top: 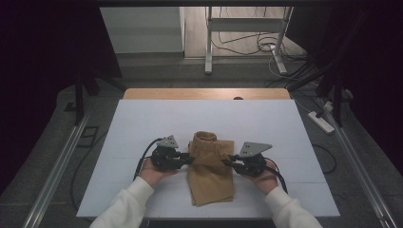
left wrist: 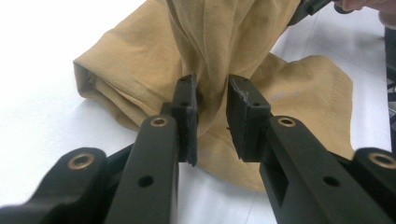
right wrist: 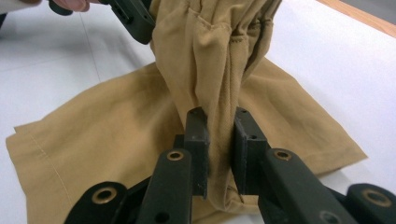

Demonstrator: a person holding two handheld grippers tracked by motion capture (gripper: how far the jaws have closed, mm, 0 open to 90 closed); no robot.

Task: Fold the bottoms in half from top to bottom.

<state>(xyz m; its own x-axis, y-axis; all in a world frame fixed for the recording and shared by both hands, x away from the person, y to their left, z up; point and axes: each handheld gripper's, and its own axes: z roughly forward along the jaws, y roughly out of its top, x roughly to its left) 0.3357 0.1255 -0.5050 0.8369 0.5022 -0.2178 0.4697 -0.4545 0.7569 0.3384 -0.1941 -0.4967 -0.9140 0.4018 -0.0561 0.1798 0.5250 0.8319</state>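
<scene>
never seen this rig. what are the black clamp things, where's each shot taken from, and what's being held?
A person holds a hand-operated two-jaw clamp in each hand: left gripper, right gripper. The high view looks down on the white table from above the person's side. The other two pictures come from cameras riding on each gripper, looking along its black jaws. On the table lies a tan cloth garment, partly folded. Both grippers pinch a bunched, raised part of it from opposite sides: left gripper view, right gripper view.
</scene>
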